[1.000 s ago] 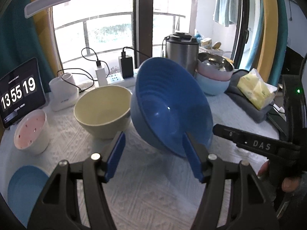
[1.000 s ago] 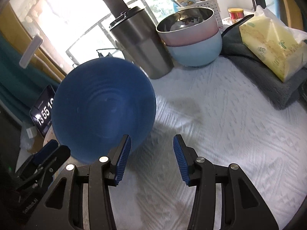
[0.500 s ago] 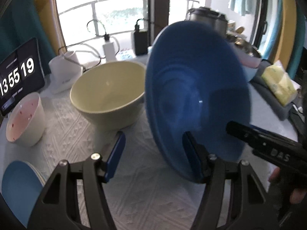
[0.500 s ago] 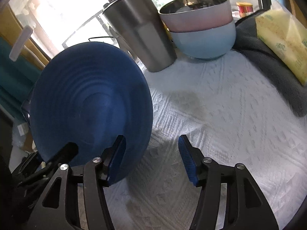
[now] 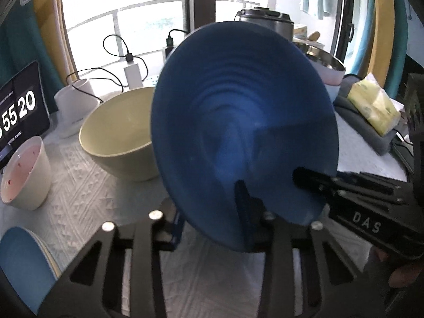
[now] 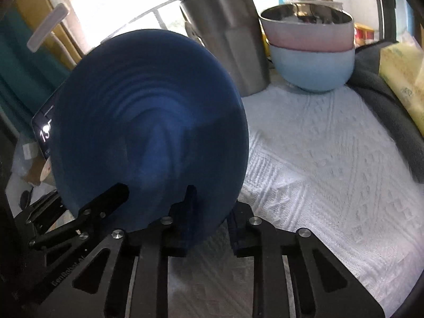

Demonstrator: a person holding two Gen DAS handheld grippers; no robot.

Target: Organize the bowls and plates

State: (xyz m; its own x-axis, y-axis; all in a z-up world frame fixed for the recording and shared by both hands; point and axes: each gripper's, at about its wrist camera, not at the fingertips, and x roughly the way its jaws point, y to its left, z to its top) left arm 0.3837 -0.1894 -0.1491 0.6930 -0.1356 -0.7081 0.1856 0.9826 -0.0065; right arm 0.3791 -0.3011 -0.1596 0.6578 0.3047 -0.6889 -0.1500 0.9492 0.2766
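A big dark blue bowl (image 5: 238, 106) stands tipped on edge, its hollow facing both cameras. My left gripper (image 5: 212, 220) is closing on its lower rim, one pad inside the bowl and one behind the wall. In the right wrist view the same bowl (image 6: 148, 111) fills the left side. There my right gripper (image 6: 212, 220) is closing on the rim too, its left finger inside the hollow. Each gripper's finger shows in the other's view, the right one's fingers (image 5: 318, 181) and the left one's fingers (image 6: 111, 196). A cream bowl (image 5: 119, 135) sits just behind the blue one.
A small white bowl with a pink inside (image 5: 23, 175) and a light blue plate (image 5: 23, 265) lie at the left. Stacked pink and pale blue bowls (image 6: 312, 53) stand by a steel canister (image 6: 228, 34). A tissue pack (image 5: 373, 108) and tablet clock (image 5: 18, 111) flank the white cloth (image 6: 331, 172).
The blue bowl has tipped up steeply and come closer to both cameras. Both grippers, open before, have narrowed onto its lower rim.
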